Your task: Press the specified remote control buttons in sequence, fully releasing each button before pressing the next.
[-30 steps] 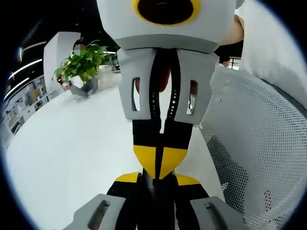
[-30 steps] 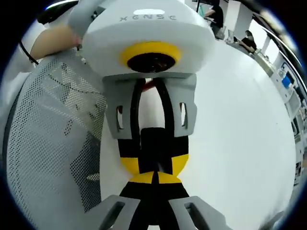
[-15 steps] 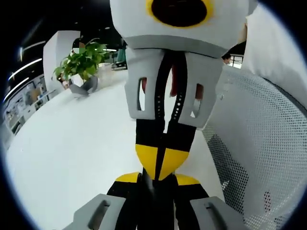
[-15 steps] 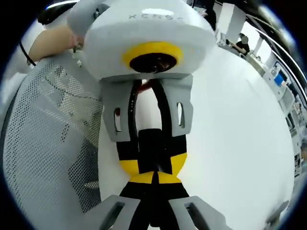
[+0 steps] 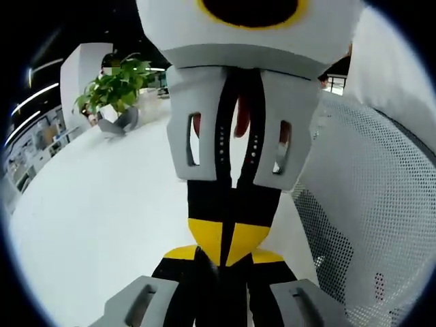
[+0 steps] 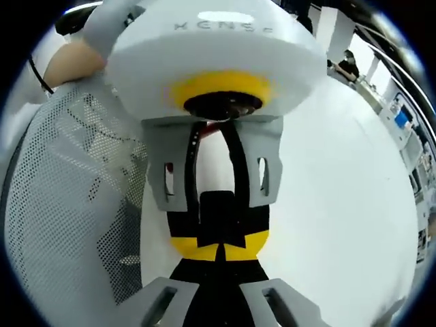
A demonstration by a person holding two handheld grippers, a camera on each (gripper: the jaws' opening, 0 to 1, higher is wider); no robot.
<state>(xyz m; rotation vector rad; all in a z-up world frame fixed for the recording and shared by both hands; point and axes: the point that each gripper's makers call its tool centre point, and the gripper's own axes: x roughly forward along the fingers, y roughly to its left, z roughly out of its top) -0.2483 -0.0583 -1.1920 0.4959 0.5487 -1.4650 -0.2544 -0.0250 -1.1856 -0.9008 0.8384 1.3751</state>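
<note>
My two grippers point at each other, tip to tip, above a white table (image 5: pixel 102 204). In the left gripper view my left gripper (image 5: pixel 223 264) rises from the bottom, its black and yellow tips together. Meeting it from above is the right gripper (image 5: pixel 229 235), also shut, with nothing between its jaws. In the right gripper view my right gripper (image 6: pixel 219 267) is shut at the bottom. The left gripper (image 6: pixel 219 235) hangs over it with its tips pressed together. No remote control is in either view.
A potted green plant (image 5: pixel 116 92) stands at the far side of the table. A grey mesh chair back (image 5: pixel 368 204) (image 6: pixel 68 191) sits beside the table edge. A person's white sleeve (image 5: pixel 398 75) and hand (image 6: pixel 68 61) are behind the grippers.
Each gripper has drawn a little closer to the other and looms larger in the other's view. Both stay shut, tips still meeting.
</note>
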